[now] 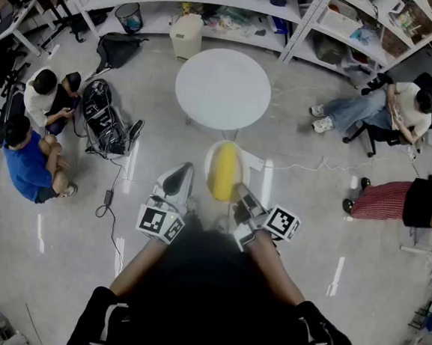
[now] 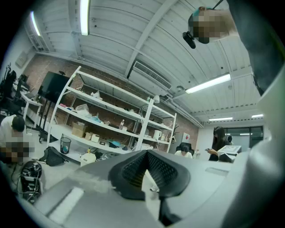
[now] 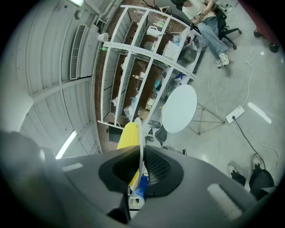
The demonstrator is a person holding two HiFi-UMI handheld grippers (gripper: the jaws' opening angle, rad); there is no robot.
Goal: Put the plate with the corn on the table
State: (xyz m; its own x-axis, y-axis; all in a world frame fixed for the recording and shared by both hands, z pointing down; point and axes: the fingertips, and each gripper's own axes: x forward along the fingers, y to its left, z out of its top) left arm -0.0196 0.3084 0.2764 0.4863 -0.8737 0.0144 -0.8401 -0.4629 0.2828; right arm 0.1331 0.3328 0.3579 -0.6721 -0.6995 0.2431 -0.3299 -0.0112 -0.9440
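Note:
A white plate (image 1: 254,161) carrying a yellow corn cob (image 1: 224,171) hangs in the air just in front of me. My right gripper (image 1: 241,191) is shut on the plate's near right rim. The right gripper view shows the plate (image 3: 139,133) edge-on between the jaws of the right gripper (image 3: 140,167), with the corn (image 3: 127,135) on its left. The round white table (image 1: 222,88) stands bare just beyond the plate and appears again as the table (image 3: 179,109) in that view. My left gripper (image 1: 176,181) floats left of the plate, shut and empty; the left gripper (image 2: 147,171) points up toward shelves.
Two people (image 1: 36,122) sit on the floor at left beside black bags (image 1: 105,118). Another person (image 1: 387,108) sits on a chair at right, one more (image 1: 416,202) below. Shelving (image 1: 216,3) lines the far side, with a white bin (image 1: 186,36) and cables on the floor.

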